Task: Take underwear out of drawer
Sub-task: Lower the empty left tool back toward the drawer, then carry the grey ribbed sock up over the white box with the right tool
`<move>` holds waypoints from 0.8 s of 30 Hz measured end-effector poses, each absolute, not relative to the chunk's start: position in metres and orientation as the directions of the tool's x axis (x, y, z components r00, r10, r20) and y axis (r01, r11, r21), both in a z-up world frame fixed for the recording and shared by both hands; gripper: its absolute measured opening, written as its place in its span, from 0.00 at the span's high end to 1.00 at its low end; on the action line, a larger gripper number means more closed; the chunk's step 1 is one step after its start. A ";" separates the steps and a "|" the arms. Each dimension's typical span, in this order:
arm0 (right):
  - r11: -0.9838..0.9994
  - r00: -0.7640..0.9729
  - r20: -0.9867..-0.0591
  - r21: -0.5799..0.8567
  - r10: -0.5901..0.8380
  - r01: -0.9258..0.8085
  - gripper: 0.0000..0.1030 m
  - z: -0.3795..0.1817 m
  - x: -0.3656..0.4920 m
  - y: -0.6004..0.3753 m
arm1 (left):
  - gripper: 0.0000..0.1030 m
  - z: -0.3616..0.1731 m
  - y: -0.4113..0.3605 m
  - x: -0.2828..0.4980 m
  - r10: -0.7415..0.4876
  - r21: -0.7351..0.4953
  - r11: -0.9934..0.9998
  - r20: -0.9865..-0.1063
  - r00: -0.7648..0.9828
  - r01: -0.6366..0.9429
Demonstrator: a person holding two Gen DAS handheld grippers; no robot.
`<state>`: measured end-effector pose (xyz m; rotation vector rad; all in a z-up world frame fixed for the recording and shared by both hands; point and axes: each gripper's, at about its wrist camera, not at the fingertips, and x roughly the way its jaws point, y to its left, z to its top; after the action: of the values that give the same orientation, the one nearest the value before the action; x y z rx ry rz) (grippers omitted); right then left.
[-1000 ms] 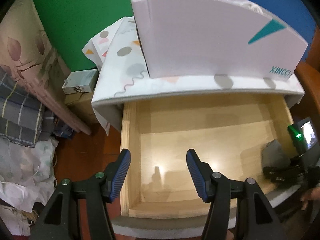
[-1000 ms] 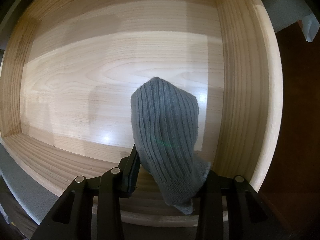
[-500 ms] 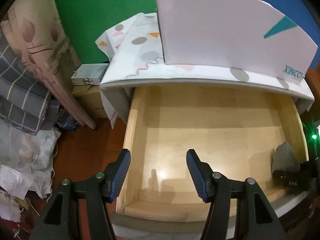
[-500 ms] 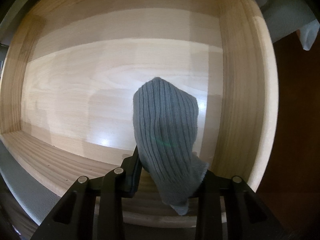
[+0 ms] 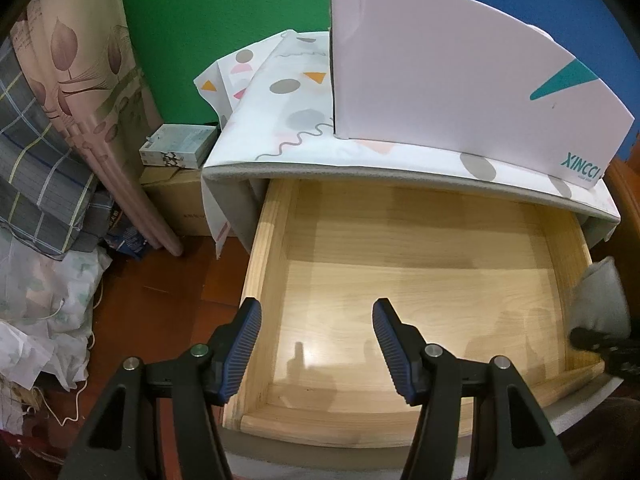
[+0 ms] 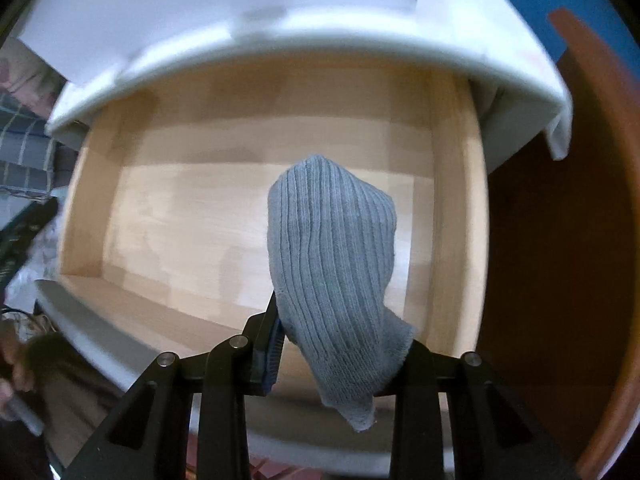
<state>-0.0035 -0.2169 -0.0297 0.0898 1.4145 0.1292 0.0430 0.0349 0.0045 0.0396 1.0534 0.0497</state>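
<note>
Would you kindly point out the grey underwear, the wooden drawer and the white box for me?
grey underwear point(image 6: 332, 264): right wrist view, middle of the ribbed cloth.
wooden drawer point(image 5: 262, 276): left wrist view, top of its left wall.
white box point(image 5: 440, 80): left wrist view, middle of its front face.

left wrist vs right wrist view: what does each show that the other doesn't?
Left wrist only: open left gripper with nothing between its pads, small box on the floor, green wall.
Right wrist only: right gripper shut on the grey ribbed cloth.
Both: open wooden drawer, white XINCCI box on top.
</note>
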 end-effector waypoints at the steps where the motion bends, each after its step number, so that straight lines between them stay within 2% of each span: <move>1: 0.989 0.160 -0.977 0.139 0.144 -0.044 0.72 -0.020 -0.005 -0.218 | 0.42 0.004 0.035 0.043 0.057 0.055 0.998 -0.868 0.493 -0.020; 17: 0.991 0.392 -0.910 0.118 0.136 -0.070 0.72 0.143 0.035 -0.219 | 0.42 0.006 0.036 0.042 0.037 0.031 0.999 -0.865 0.500 -0.021; 21: 0.993 0.440 -0.890 0.102 0.119 -0.062 0.71 0.170 0.063 -0.220 | 0.42 0.007 0.037 0.042 0.031 0.022 0.999 -0.866 0.498 -0.024; 24: 0.996 0.454 -0.886 0.076 0.093 -0.055 0.71 0.170 0.090 -0.203 | 0.42 0.006 0.038 0.043 0.029 0.020 1.000 -0.867 0.497 -0.025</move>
<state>0.0897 -0.2029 0.1695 0.0382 1.0963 0.0911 0.0428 0.0378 0.0065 0.0047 1.0499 0.0327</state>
